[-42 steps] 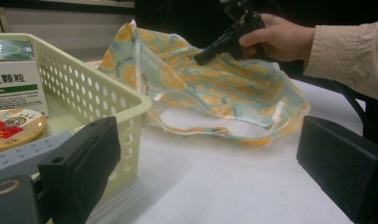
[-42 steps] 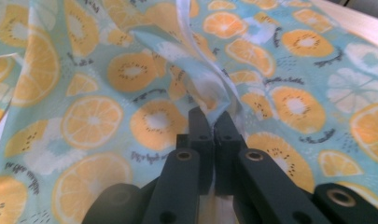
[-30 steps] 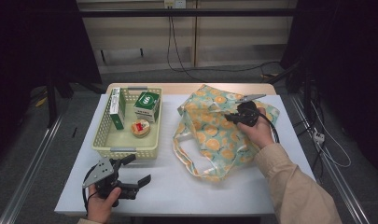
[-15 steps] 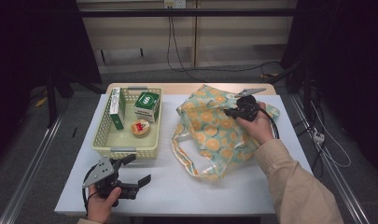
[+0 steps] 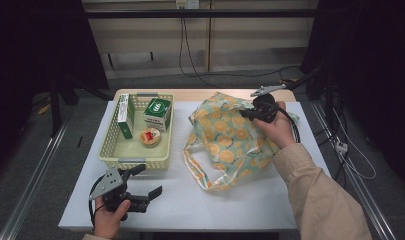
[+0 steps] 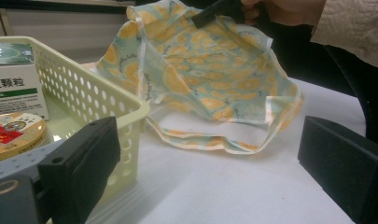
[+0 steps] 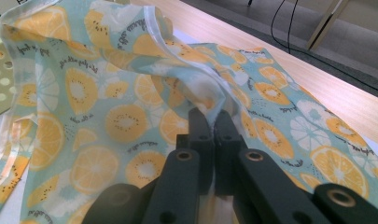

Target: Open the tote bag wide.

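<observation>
A light-blue tote bag [image 5: 225, 137] printed with orange slices lies on the white table [image 5: 200, 205], right of centre. My right gripper [image 5: 246, 114] is shut on the bag's upper fabric and holds that part raised off the table; in the right gripper view the cloth [image 7: 130, 102] is pinched between the two black jaws at my right gripper [image 7: 213, 122]. The bag's handles [image 5: 192, 165] trail toward the front. My left gripper [image 5: 149, 180] rests low near the table's front left edge, jaws wide apart and empty. From the left gripper view the bag [image 6: 210, 70] stands lifted ahead.
A pale yellow perforated basket [image 5: 110, 150] sits at the left with green-and-white boxes [image 5: 157, 114] and a round tin [image 5: 151, 136] inside. A wooden strip [image 5: 200, 95] runs along the table's far edge. Cables hang behind and at the right.
My right gripper has risen with the bag's fabric, pulling the upper part of the bag higher. The left gripper has stayed put.
</observation>
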Demonstrator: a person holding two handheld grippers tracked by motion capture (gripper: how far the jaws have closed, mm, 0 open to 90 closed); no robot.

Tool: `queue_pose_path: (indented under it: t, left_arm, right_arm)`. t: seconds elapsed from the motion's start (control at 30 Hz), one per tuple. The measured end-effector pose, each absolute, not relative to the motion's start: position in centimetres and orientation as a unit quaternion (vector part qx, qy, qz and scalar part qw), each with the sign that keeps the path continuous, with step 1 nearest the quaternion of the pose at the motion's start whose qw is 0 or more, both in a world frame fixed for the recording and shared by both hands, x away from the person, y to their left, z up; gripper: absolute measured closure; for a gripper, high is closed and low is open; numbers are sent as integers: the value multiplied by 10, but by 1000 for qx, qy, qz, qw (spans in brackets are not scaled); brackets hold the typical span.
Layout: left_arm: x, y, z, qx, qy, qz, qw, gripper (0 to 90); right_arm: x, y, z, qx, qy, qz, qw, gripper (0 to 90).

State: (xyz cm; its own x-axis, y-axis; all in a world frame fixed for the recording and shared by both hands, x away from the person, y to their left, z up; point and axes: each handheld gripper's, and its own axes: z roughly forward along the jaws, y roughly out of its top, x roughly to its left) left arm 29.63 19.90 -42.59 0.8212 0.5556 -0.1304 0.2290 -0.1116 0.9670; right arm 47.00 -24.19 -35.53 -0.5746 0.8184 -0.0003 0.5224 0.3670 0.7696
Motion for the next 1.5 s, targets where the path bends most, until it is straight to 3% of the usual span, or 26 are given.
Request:
queue_pose_path:
  t: [0.77, 1.5]
  left_arm:
    - [311, 200, -404, 732, 277, 124, 610, 50]
    - [355, 209, -374, 735, 294, 110, 600, 48]
  right_arm:
    - [465, -248, -348, 419, 804, 381, 179, 891]
    - [465, -252, -345, 432, 799, 388, 159, 891]
